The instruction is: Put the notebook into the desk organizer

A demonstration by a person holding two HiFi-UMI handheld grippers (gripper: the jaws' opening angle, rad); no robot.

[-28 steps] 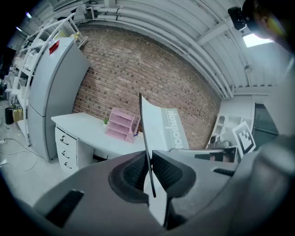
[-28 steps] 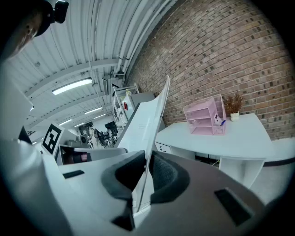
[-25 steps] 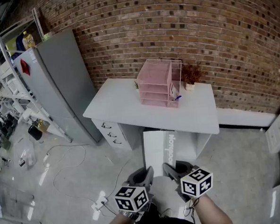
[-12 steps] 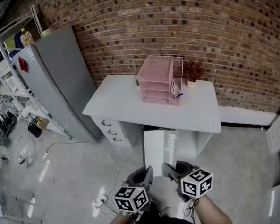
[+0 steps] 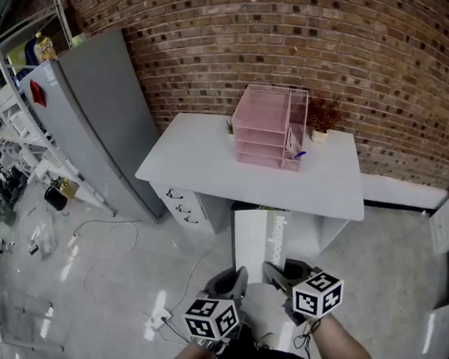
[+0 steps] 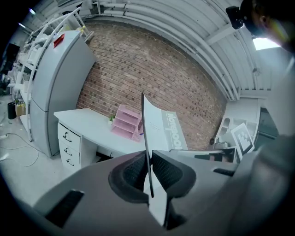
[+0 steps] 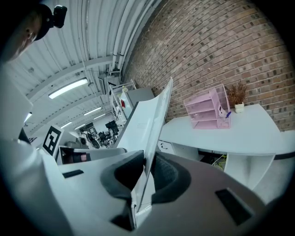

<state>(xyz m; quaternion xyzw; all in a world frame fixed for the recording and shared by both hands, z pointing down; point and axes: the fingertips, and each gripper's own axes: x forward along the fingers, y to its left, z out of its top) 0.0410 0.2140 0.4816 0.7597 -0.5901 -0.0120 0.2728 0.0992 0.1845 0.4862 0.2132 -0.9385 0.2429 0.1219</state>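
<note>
I hold a white notebook flat in front of me, above the floor and short of the desk. My left gripper is shut on its near left edge and my right gripper is shut on its near right edge. The notebook stands edge-on between the left pads, and in the right gripper view the notebook likewise runs between the pads. The pink desk organizer with stacked trays stands at the back of the white desk, well ahead of both grippers. The organizer and organizer also show in the gripper views.
A grey fridge stands left of the desk against the brick wall. A small potted plant sits right of the organizer. Cables and a power strip lie on the floor at left. Shelving with clutter fills the far left.
The desk and organizer have shifted slightly right and down in the head view as I step closer. Both grippers keep their hold on the notebook.
</note>
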